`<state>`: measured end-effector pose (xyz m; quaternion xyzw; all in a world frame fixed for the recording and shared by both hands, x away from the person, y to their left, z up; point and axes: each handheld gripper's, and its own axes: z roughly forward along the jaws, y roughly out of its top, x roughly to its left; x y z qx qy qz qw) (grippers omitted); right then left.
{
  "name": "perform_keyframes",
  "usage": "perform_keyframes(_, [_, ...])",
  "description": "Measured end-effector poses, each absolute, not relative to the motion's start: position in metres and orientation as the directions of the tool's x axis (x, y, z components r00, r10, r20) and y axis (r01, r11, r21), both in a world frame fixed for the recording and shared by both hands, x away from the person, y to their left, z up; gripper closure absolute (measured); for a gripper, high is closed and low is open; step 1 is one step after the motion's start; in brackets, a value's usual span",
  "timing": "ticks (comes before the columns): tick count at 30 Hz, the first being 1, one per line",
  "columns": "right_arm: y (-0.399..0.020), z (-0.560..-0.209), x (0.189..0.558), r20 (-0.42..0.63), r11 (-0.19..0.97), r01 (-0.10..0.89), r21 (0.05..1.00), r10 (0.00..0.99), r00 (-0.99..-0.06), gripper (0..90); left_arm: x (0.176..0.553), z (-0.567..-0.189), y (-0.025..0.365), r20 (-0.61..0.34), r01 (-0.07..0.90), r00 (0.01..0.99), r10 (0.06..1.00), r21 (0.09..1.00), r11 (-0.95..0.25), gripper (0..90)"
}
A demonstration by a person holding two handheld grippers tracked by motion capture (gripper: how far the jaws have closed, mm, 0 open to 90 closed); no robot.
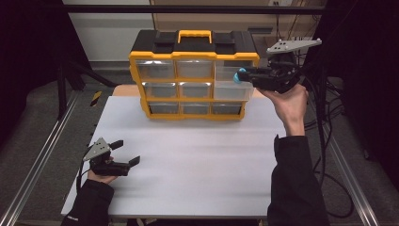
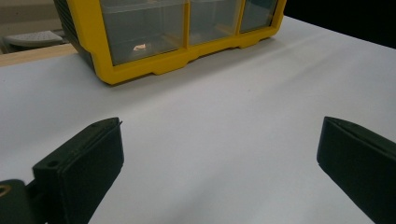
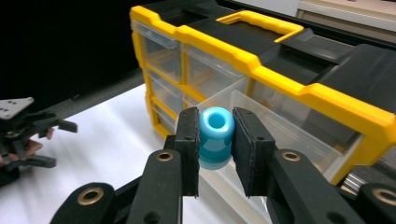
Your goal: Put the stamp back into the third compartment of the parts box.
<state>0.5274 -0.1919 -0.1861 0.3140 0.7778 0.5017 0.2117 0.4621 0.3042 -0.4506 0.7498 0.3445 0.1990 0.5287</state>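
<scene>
We find a yellow and black drawer organizer [image 1: 194, 75] standing at the far edge of the white table [image 1: 197, 160], with a yellow carry handle [image 1: 194, 34] on its black lid. It holds three rows of clear drawers. The drawer at the right of the middle row [image 1: 231, 89] is pulled out toward the person; the rest sit flush. In the right gripper view this open drawer [image 3: 261, 119] looks bare in the part we can see. In the left gripper view a small pale object [image 2: 139, 46] lies inside the bottom-row drawer at the organizer's left end; we cannot tell what it is. The contents of the other drawers are not legible.

The right gripper [image 1: 247, 75] is raised at the organizer's right end, level with the top and middle rows, held from below by the right hand [image 1: 288, 101]. In its own view the right gripper [image 3: 215, 140] is clamped on a small blue spool-shaped piece [image 3: 215, 135] with a hole through its top, which hangs above the near end of the open drawer.

The left gripper [image 1: 128, 151] rests low at the table's near left corner, well apart from the organizer, in the left hand [image 1: 101, 175]. Its jaws stand wide apart with nothing between them.
</scene>
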Motion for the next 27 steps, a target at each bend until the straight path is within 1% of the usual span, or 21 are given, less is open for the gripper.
perform_keyframes(16, [-0.200,-0.183,0.546,-0.013,0.271,0.295,0.916,0.756,-0.654,73.1,0.462,-0.450,0.304,-0.065,0.305,0.683,0.728,0.931,-0.203,0.0])
perform_keyframes(27, [-0.197,-0.189,0.562,-0.022,0.285,0.322,0.903,0.779,-0.626,73.1,0.462,-0.450,0.305,-0.067,0.305,0.683,0.727,0.931,-0.201,0.0])
